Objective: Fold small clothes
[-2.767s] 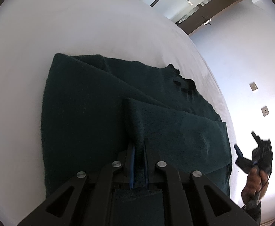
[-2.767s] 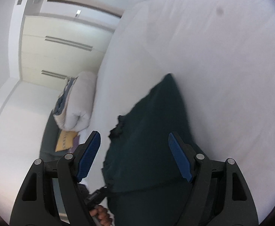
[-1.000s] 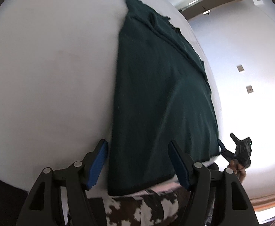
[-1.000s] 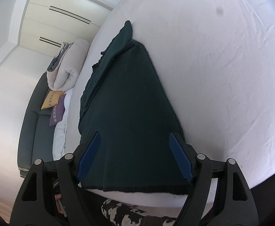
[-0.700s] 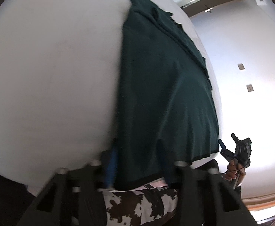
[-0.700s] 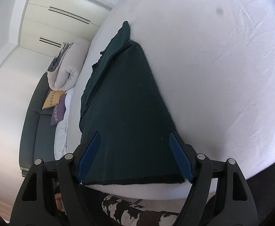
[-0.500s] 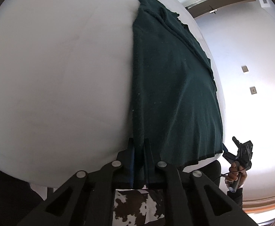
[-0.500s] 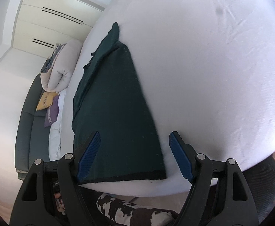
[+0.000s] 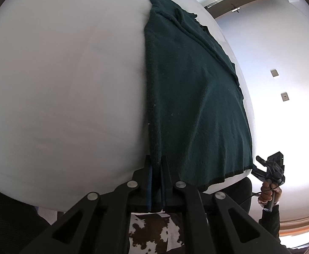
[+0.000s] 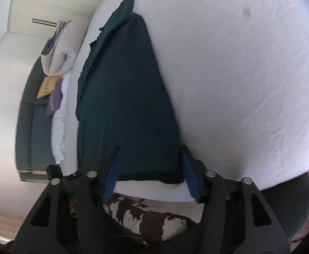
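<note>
Since a second ago the left gripper (image 9: 156,167) has clamped the sweater (image 9: 192,97) hem; right gripper (image 10: 150,165) closing around its corner.

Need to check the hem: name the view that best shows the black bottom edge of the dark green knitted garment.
Right wrist view: the dark green knitted garment's black bottom edge runs nearly unbroken between the closing right gripper's fingers. Left wrist view shows only its right stretch; the left gripper hides the clamped corner.
</note>
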Tool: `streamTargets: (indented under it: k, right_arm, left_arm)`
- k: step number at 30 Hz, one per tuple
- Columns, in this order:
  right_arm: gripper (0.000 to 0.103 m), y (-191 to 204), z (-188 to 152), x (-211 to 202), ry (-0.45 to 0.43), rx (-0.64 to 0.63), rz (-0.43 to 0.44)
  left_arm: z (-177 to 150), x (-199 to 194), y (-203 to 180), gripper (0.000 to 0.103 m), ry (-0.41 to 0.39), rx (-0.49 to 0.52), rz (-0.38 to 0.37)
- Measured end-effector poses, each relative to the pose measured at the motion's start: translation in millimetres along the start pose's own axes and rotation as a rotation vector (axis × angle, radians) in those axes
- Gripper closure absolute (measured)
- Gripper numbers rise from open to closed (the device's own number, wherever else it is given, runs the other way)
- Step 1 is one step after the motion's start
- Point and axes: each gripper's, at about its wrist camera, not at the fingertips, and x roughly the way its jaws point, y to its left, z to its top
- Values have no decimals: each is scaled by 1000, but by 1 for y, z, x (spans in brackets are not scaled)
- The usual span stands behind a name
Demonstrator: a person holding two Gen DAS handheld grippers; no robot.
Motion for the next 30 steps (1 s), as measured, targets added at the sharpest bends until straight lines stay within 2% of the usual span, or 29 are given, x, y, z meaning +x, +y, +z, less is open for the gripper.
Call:
streamTargets:
  k: [1,5,7,8,13,18,24,30]
  right_arm:
    - [69,-3,2,2,2,15,10]
    - [79,-11,-1,3,5,32,48]
    - [93,-9,-4,4,11,14,36]
    - [95,-7,-6,4,12,4,27]
    - [97,18,-6,0,-9,-78,7]
    - [97,50,8,-9,-57,-132,46]
    - [97,88,42,-14,-122,-145,136]
    - [97,127,89,1,-161,-161,175]
  left_arm:
    - [0,0,1,96,0,0,-2]
    - [-1,-2,3,96,-1,-3,-10]
    - [-1,-2,2,96,-2,-1,-9]
    - [-2,-3,2,96,-3,0,-10]
    - [4,-20,-1,97,-40,-26,-80]
    - [20,-47,-10,97,-118,-36,-177]
    - [51,-67,-20,97,-209,-74,-312]
    - [92,-70,-27,97,-269,-106,-350]
